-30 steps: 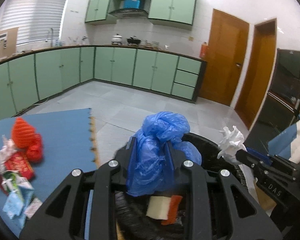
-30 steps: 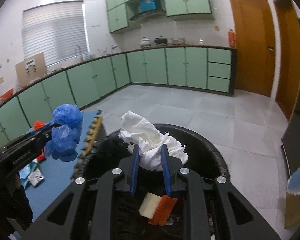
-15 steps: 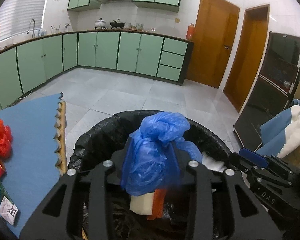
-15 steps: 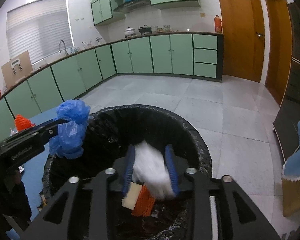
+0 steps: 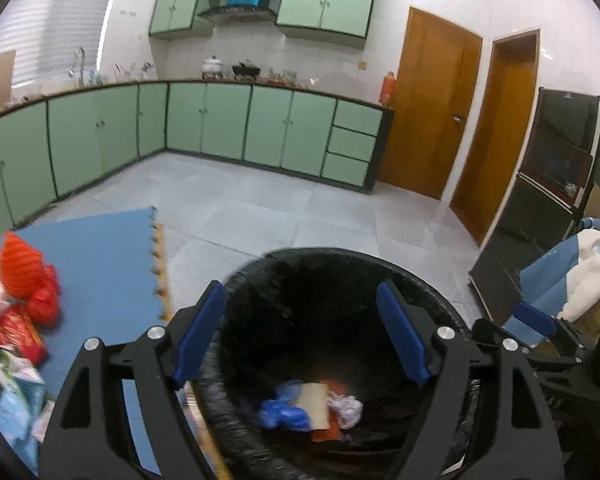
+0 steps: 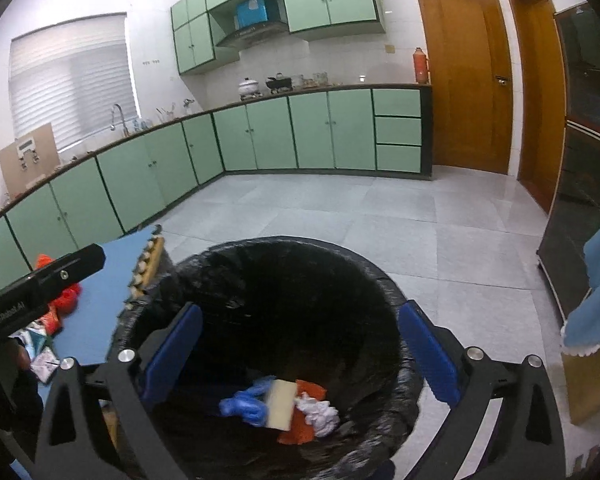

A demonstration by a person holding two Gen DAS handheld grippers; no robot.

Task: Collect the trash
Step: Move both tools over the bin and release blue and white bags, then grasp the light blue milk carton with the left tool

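Observation:
A round bin lined with a black bag (image 5: pixel 340 268) (image 6: pixel 384 292) stands on the floor under both grippers. At its bottom lie a blue plastic bag (image 5: pixel 284 414) (image 6: pixel 246 406), a crumpled white tissue (image 5: pixel 346 408) (image 6: pixel 320 412), a cream sponge (image 6: pixel 282 404) and an orange scrap (image 6: pixel 298 432). My left gripper (image 5: pixel 302 340) hangs over the bin, its jaws opening and nothing between them. My right gripper (image 6: pixel 300 354) is also above the bin, jaws opening wide and empty. More trash (image 5: pixel 18 308) lies on the blue mat (image 5: pixel 100 260) to the left.
Red and orange wrappers, paper scraps and packets (image 6: pixel 56 312) sit on the blue foam mat (image 6: pixel 100 320) left of the bin. Green kitchen cabinets (image 5: pixel 228 128) line the far walls. A dark cabinet (image 5: pixel 548 200) and blue-and-white cloth (image 5: pixel 580 276) stand at the right. Grey floor tiles lie beyond the bin.
Both grippers opened over the bin. The blue plastic bag dropped from the left one and the white tissue from the right; both now lie at the bin's bottom.

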